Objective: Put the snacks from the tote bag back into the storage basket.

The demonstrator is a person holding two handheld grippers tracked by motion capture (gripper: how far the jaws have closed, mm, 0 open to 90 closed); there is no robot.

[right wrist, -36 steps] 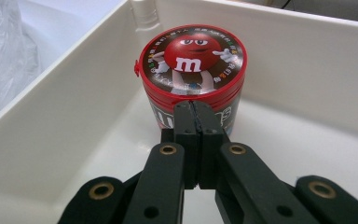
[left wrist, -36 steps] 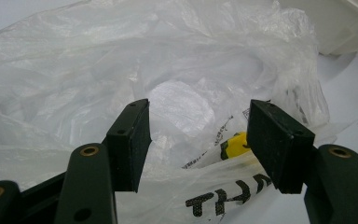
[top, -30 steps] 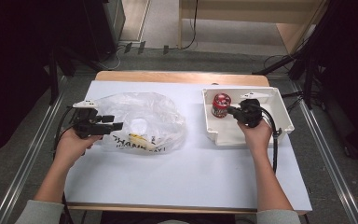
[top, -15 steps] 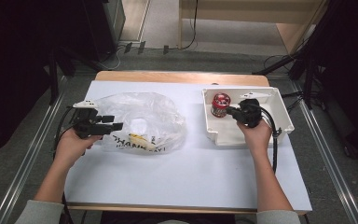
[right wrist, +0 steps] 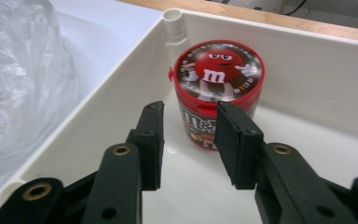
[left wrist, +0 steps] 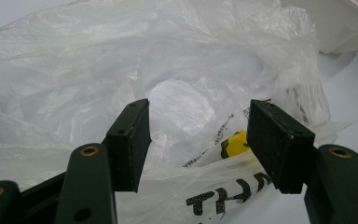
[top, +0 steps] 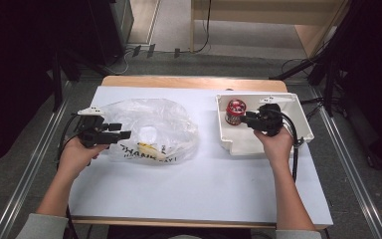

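Observation:
A red M&M's tub (top: 236, 110) stands upright in the far left corner of a white tray (top: 278, 145). My right gripper (top: 245, 118) points at it from the right. In the right gripper view the tub (right wrist: 219, 70) stands just beyond the tips, and my right gripper (right wrist: 190, 112) is open; its jaws have just been opening, and the pads do not touch the tub. My left gripper (top: 124, 134) lies at the left edge of a clear plastic bag (top: 151, 124). In the left gripper view my left gripper (left wrist: 199, 109) is open wide over the crumpled bag (left wrist: 121, 56).
A pale round thing (left wrist: 182, 102) shows through the bag, beside black lettering and a yellow mark (left wrist: 235, 142). The tray's walls (right wrist: 307, 79) close in behind and left of the tub. White table surface (top: 194, 189) lies toward the front edge.

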